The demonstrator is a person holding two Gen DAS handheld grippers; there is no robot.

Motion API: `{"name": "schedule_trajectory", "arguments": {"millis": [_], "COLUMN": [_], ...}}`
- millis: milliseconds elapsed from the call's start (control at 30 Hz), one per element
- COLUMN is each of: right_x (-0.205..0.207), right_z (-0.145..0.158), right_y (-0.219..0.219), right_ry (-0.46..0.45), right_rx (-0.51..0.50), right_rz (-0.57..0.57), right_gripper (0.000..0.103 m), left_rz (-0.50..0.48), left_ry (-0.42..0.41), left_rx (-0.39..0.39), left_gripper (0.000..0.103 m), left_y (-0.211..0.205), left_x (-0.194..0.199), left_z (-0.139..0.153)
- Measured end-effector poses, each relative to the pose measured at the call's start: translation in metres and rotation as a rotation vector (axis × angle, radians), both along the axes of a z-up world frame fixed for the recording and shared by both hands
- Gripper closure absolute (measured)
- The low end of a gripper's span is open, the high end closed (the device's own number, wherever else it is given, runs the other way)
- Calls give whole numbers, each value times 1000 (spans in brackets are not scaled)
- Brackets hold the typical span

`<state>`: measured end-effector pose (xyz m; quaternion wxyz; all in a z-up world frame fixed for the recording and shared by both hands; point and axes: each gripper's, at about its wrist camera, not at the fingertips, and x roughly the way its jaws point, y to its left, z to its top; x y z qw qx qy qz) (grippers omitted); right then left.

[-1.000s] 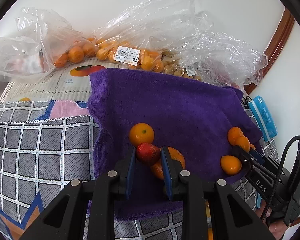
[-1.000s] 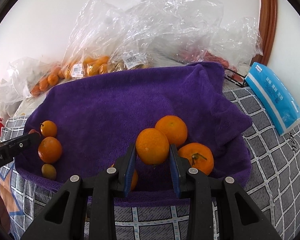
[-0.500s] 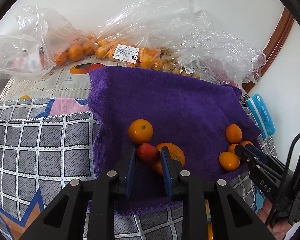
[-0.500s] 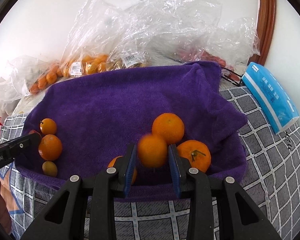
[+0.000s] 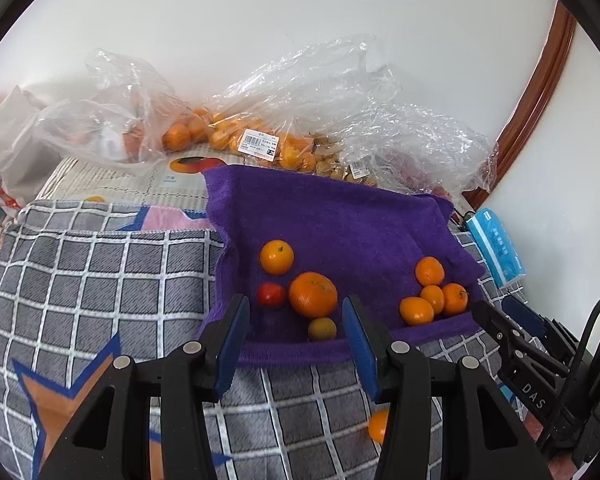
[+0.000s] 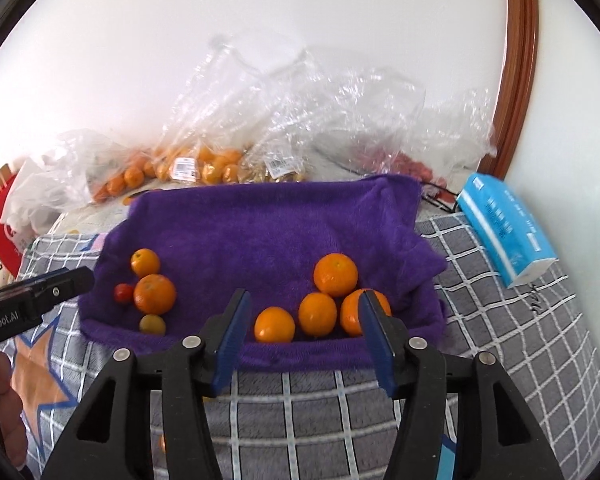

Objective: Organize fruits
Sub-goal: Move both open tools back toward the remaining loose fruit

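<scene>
My left gripper [image 5: 296,320] has just been opening; its jaws stand apart with nothing clamped. The red fruit [image 5: 271,294] lies free on the purple towel [image 5: 340,216], just ahead of the jaws, touching the big orange [image 5: 313,294] at the towel's near-left edge.

My right gripper [image 6: 302,322] has also just been opening, jaws apart, nothing pinched. The small orange [image 6: 317,313] sits on the towel's near-right edge between two others, straight ahead between the blue pads.

The remaining fruit is in the clear bags [image 5: 260,136] beyond the towel's far edge, well away from both grippers. I judge neither hand clearly nearer: the orange bag lies left of the towel's middle, so the left has the shorter line. Round fruit, no long axis to align.
</scene>
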<state>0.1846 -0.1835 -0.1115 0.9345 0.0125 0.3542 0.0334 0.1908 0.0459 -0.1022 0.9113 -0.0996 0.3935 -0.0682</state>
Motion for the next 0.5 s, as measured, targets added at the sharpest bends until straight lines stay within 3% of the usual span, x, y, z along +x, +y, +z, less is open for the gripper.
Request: {"name": "schedule_trajectory", "arguments": {"millis": [333,500], "right_x": [-47,-53], "right_z": [-9,-26], "right_y": [-8,1], "right_ry": [-6,66], "right_rx": [34,60], "right_rz": [-52,-59], "right_gripper": [47,47], "left_rz": [10,10], "left_ry": [-22,-7], "left_rx": [25,26], "left_gripper": [57,57], "left_y": [12,29], "left_x": [-52,-60], "left_z": [-16,-29]}}
